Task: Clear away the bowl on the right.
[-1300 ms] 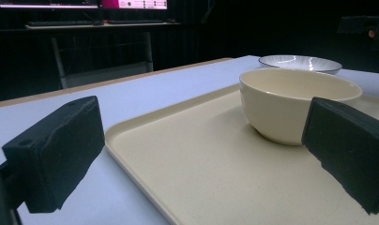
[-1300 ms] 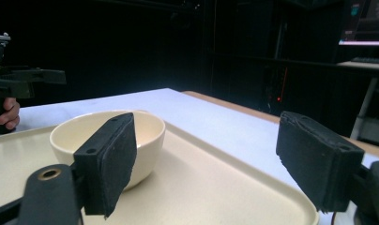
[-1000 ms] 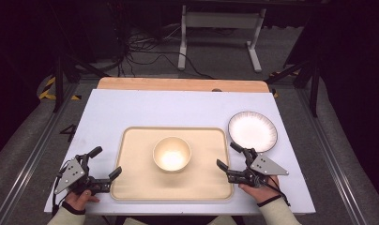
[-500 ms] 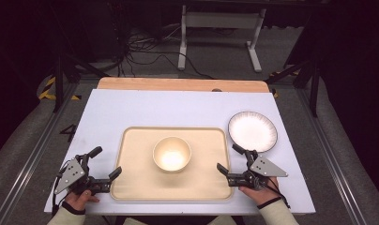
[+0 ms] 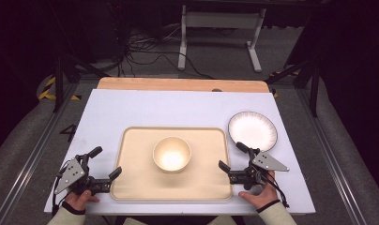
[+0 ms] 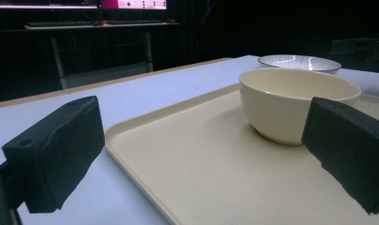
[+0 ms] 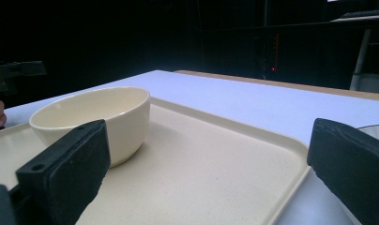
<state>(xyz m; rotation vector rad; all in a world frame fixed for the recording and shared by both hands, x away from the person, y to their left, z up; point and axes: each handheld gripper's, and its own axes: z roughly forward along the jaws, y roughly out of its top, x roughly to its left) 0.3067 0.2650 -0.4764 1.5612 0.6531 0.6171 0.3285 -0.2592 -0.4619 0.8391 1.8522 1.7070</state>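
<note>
On top of the white counter (image 5: 145, 110), a flat cream tray (image 5: 131, 187), with a cream bowl (image 5: 171, 153) standing upright in its middle. Just off the tray's far right corner, a white plate (image 5: 252, 130) with a dark rim, apart from the bowl. Down at the tray's left edge, the left tool (image 5: 104, 165), jaws spread wide, nothing between them, one jaw over the rim. Over at the right edge, the right tool (image 5: 232, 157), released too, jaws wide apart and empty, near the plate. Behind each one, a hand on the counter.
</note>
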